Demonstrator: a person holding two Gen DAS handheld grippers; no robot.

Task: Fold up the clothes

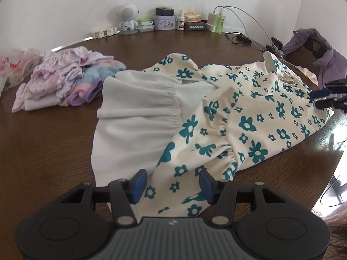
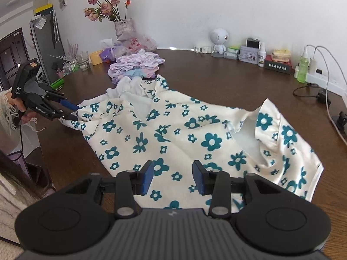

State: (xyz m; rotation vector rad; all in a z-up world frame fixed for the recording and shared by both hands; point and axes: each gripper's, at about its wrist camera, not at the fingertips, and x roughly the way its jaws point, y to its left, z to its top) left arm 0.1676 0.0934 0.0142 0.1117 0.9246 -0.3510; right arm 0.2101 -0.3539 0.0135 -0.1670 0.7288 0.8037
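Left wrist view: a cream dress (image 1: 249, 117) with teal flowers lay spread on the brown table (image 1: 54, 140), its pale lining turned up toward the middle. The left gripper (image 1: 172, 183) hovered released over the near hem. The right gripper (image 1: 321, 98) showed at the table's right edge, over the dress's far side. A pile (image 1: 65, 82) of small clothes sat toward the left edge.

Right wrist view: the right gripper (image 2: 172, 176) stood released above the dress (image 2: 184, 134). The left gripper (image 2: 72, 112) looked nearly closed at the hem, though a grasp could not be told.

Judgement: the dress lay rumpled, mid-arrangement; next called for pinching both edges and pulling flat.
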